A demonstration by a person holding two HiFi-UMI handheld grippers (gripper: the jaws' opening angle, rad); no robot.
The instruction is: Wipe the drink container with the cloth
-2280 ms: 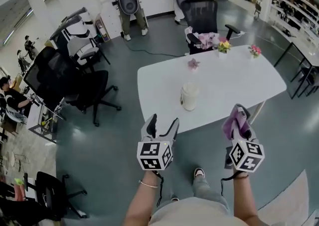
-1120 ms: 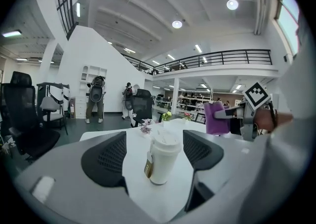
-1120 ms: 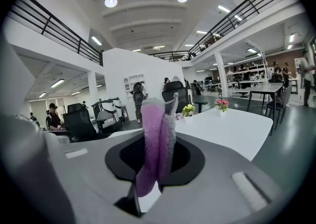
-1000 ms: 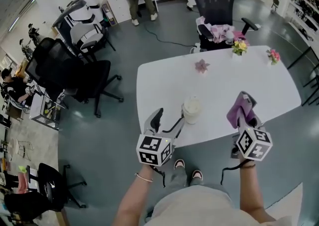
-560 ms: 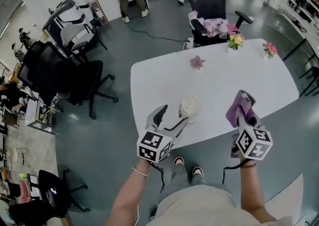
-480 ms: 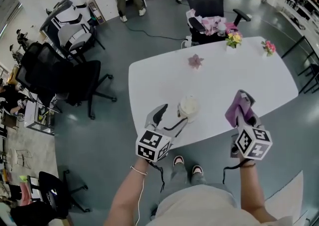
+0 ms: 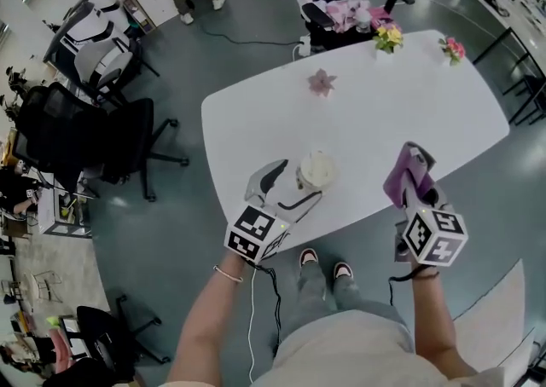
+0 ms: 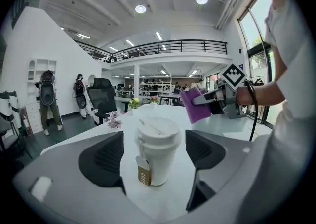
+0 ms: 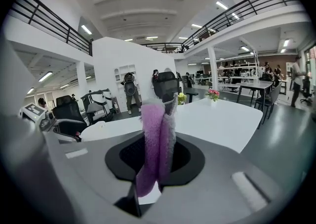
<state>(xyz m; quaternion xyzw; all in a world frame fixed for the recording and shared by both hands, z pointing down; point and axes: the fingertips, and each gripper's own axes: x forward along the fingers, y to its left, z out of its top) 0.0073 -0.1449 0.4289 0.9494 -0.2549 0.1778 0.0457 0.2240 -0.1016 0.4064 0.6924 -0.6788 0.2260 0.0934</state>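
Both left gripper (image 8: 154,161) jaws, just opening, flank the cup (image 8: 158,136) untouched.

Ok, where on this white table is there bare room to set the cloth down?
The widest bare patch of the table lies between the cup, the paper flower, the yellow flowers and the pink flowers. The right end past the cloth is bare too. Crowded: the near edge, where the left gripper's open jaws flank the cup.

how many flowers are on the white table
3 on the table: a pink one lying alone toward the far left, a yellow bunch at the far edge, and a pink bunch at the far right corner. None seems hidden.
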